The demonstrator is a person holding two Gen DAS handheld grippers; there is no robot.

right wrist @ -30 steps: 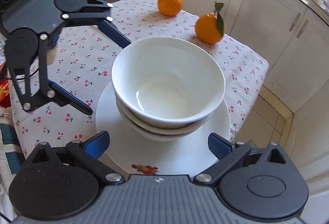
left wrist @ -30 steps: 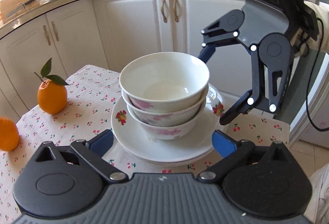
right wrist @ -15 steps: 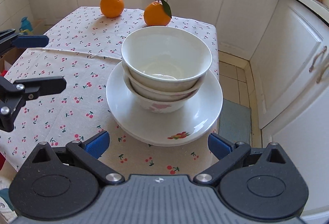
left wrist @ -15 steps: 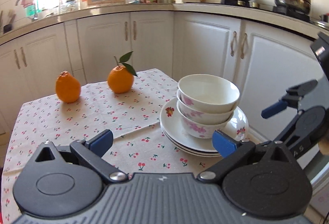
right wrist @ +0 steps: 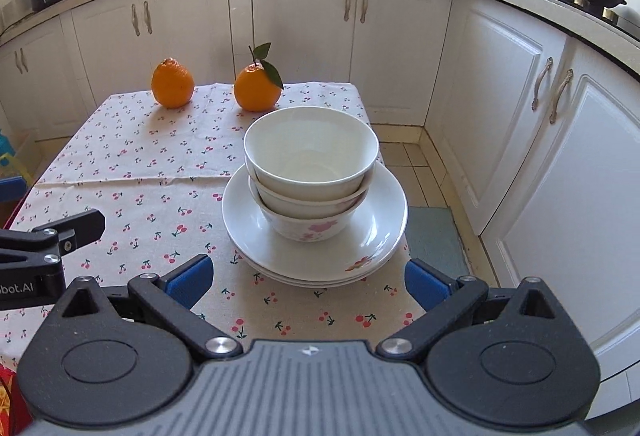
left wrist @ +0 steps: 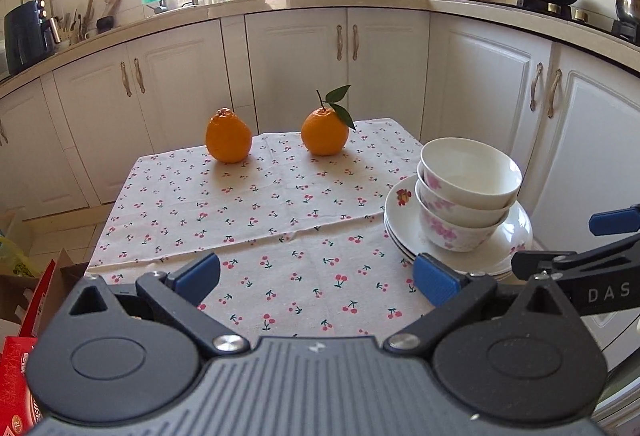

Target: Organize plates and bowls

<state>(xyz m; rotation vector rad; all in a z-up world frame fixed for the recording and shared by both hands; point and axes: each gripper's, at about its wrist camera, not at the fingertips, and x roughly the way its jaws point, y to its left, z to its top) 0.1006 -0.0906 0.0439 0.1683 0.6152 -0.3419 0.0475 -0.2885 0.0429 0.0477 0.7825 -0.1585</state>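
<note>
Three white bowls with pink flowers [right wrist: 311, 171] sit nested on a stack of white plates [right wrist: 376, 236] at the table's right edge; the bowls [left wrist: 466, 191] and plates [left wrist: 400, 220] also show in the left wrist view. My right gripper [right wrist: 308, 282] is open and empty, just in front of the stack. My left gripper [left wrist: 316, 276] is open and empty, to the left of the stack over the tablecloth. Each gripper shows in the other's view: the right gripper [left wrist: 580, 256] and the left gripper [right wrist: 52, 236].
Two oranges [right wrist: 173, 82] [right wrist: 257, 87] stand at the far end of the cherry-print tablecloth [right wrist: 140, 163]. White kitchen cabinets [right wrist: 304, 19] ring the table. Boxes [left wrist: 24, 316] lie on the floor at the left. The table's right edge drops to tiled floor [right wrist: 424, 171].
Both grippers have drawn back from the stack and turned level, so it now looks farther away. The bowls and plates have not moved.
</note>
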